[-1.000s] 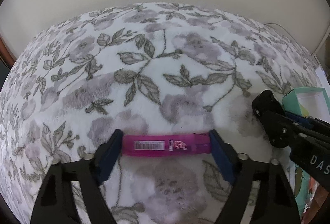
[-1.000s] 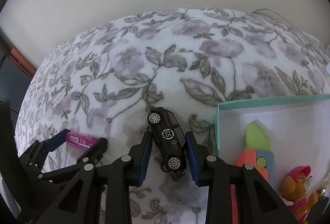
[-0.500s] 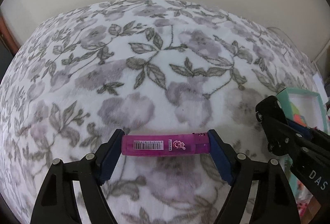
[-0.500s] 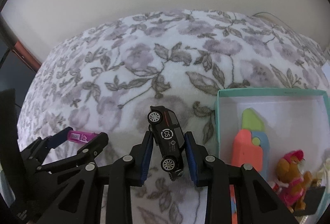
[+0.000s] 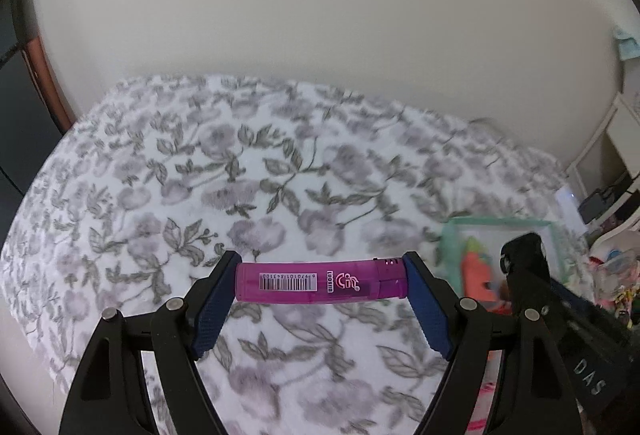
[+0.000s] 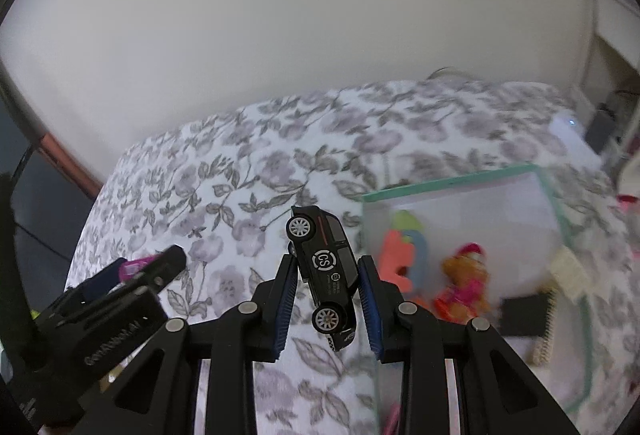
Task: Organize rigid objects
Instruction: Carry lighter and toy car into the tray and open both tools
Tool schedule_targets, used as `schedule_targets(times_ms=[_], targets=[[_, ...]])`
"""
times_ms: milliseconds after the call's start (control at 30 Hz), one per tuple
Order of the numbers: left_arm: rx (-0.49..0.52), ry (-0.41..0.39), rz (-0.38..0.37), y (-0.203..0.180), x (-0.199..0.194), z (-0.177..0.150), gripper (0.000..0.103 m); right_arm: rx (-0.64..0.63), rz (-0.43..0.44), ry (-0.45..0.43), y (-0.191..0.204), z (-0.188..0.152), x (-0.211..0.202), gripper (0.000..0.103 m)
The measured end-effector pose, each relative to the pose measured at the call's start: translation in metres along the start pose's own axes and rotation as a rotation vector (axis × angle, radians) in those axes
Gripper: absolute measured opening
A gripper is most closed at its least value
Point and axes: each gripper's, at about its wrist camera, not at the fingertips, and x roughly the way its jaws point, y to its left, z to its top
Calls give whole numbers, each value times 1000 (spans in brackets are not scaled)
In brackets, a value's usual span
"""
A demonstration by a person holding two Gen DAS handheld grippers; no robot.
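Both hands are loaded and up off the bed: the left gripper [image 5: 320,285] is clamped endwise on a purple lighter [image 5: 320,282], one blue pad on each end, and the right gripper [image 6: 329,289] pinches a black toy car [image 6: 326,269] across its roof and underside. Both things hang in the air above the floral blanket [image 5: 248,171], with the green-rimmed box [image 6: 452,181] off to the right, already holding a few bright toys. The lighter worries me more, I'd say — it is held only by its two small end faces, so any slackening or a knock against the box wall could pop it out sideways, and the right gripper sits close beside it, so the two tools might well bump on the way in. The car looks skewed in its grip, tail low and nose high, and a jolt could let it swivel or slip — a drop onto the soft blanket beside the rim rather than into the box seems the likely miss. The lighter's long axis runs straight across between the fingers, roughly level, its capped end toward the right finger. The car's long axis runs forward and away from the gripper, leaning a little left, one wheel out past the fingertips and the other back between the pads
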Motion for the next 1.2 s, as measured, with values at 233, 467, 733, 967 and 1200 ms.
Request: schedule_targets(times_ms=[233,467,733,967,1200], targets=[[-2,-25,-50,-34,-36,-18,82,56,-80,-51,-28,-19,-42,33],[21,-11,-129,-78,-56,-45,82,110,-177,-96,-76,-32,-78,33],[83,28,-201,-136,-55,-64,82,234,-309,-77,-144,-45,-88,33],[140,107,-215,-165,-32,-85,82,302,-351,-12,-177,-56,-74,33],[155,219,-230,-171,-4,-105,82,327,-364,109,-193,-70,-44,33]])
